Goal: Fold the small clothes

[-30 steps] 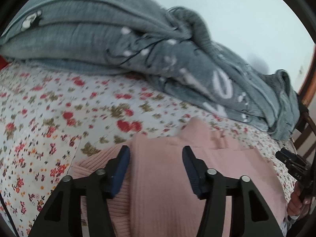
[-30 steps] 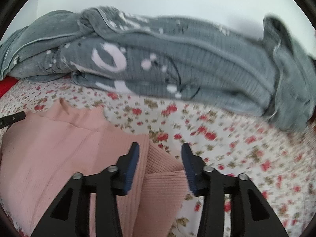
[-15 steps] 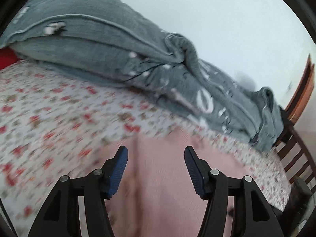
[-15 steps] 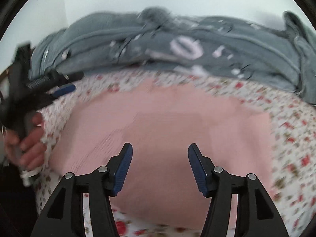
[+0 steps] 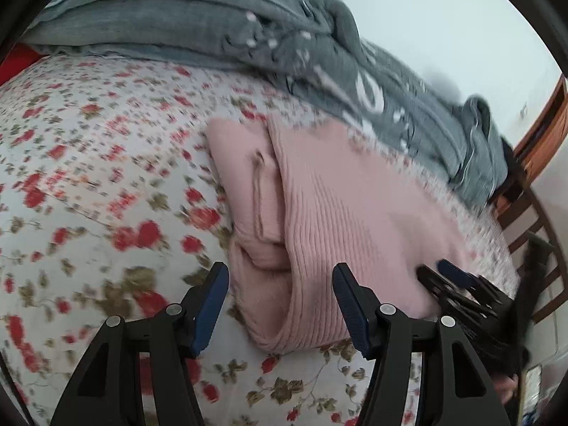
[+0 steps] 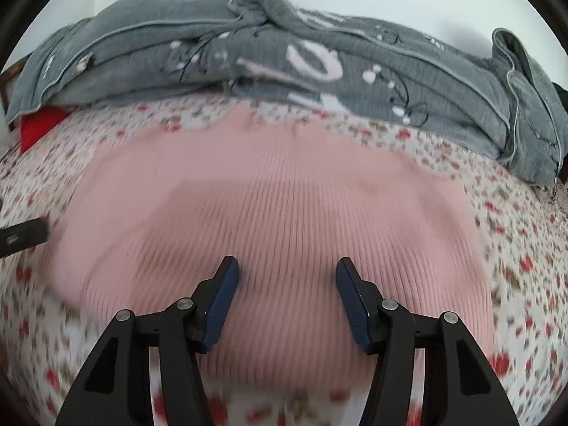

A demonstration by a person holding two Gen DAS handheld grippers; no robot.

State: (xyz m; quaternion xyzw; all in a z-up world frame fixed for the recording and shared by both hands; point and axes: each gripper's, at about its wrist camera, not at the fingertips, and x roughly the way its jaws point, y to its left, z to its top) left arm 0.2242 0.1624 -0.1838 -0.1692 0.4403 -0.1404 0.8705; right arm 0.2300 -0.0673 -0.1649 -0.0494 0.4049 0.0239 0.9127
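A pink ribbed garment (image 6: 284, 220) lies folded on a bed with a flowered sheet (image 5: 88, 163). It rests flat in the middle of the sheet, with its far edge near a heaped grey blanket (image 6: 248, 56) that lies along the back of the bed against a pale wall (image 5: 443, 17).

In the left wrist view, the left gripper (image 5: 280, 301) hangs over the near left end of the garment, where the folded layers show as a thick rounded edge. Its jaws stand about half open. The fold lies between and below the blue pads (image 5: 209, 305), but the pads do not press on it, so nothing is held.

In the right wrist view, the right gripper (image 6: 287, 298) is above the near middle of the garment. Its jaws have just been opening over the last second and now stand about half open. Only the flat knit is seen between them, and I see no grip on it.

The right gripper shows also at the right edge of the left wrist view, close to the garment's right end. A red thing (image 6: 39, 127) lies at the far left of the bed, partly under the blanket. A wooden chair (image 5: 532, 213) stands beside the bed on the right.
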